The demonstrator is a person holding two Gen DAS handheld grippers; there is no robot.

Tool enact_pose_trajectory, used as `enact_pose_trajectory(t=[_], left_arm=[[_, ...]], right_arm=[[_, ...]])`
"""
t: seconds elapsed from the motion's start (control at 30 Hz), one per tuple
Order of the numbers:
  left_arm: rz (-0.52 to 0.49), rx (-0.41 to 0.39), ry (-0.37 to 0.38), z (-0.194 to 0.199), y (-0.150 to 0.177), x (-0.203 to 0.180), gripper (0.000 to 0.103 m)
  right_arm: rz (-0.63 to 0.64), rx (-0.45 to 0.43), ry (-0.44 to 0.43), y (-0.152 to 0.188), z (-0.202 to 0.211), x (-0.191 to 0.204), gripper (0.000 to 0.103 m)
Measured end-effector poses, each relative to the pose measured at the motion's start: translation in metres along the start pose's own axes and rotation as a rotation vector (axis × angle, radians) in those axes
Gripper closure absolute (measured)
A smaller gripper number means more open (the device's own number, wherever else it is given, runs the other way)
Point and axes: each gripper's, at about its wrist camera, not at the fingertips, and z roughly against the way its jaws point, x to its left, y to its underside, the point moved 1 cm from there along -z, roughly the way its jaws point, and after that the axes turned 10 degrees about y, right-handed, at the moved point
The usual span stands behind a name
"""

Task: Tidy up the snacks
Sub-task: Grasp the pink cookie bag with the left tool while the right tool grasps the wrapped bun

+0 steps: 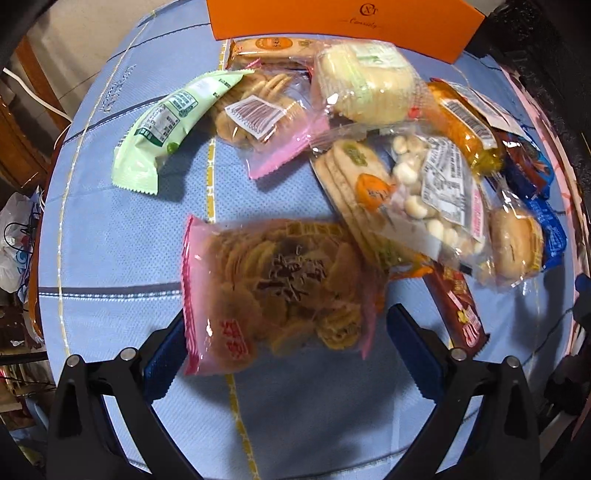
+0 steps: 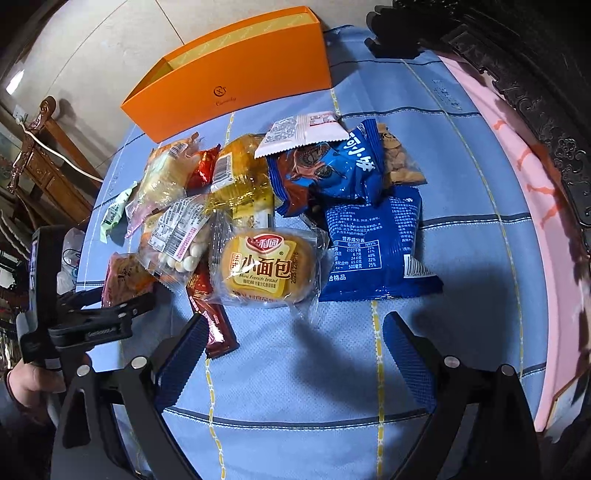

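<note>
Left tongs (image 1: pixel 284 332) spread wide around pink-edged cracker bag (image 1: pixel 273 291), not gripping | right tongs (image 2: pixel 291 339) gaping, empty, near mini bread pack (image 2: pixel 264 267) | risk: slick film slips, crackers crush | orange box (image 2: pixel 236 70) behind pile, contents unseen | snacks heaped on blue surface (image 2: pixel 314 369)

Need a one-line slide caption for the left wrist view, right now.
Open left gripper straddles a pink-edged cracker bag on the blue tablecloth; the snack pile and orange box lie beyond.

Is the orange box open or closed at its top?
Open. The right wrist view shows the orange box without a lid, its inner wall visible; contents cannot be seen.
</note>
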Motion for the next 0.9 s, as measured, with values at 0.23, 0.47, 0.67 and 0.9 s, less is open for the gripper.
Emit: enact_pose_trajectory(t=[0.23, 0.47, 0.67, 0.9], left_arm=[[-0.028, -0.026, 0.005, 0.004, -0.001, 0.008, 0.030], [-0.029, -0.010, 0.008, 0.022, 0.007, 0.016, 0.042], [0.017, 0.012, 0.019, 0.031, 0.017, 0.038, 0.042], [0.063, 0.014, 0.032, 0.037, 0.028, 0.060, 0.042]], right_arm=[[0.017, 0.005, -0.003, -0.003, -0.005, 0.007, 0.007], [0.154, -0.020, 0.015, -0.007, -0.014, 0.033, 0.007], [0.372, -0.064, 0.092, -0.014, -0.025, 0.057, 0.008], [0.426, 0.004, 0.054, -0.028, -0.048, 0.055, 0.009]])
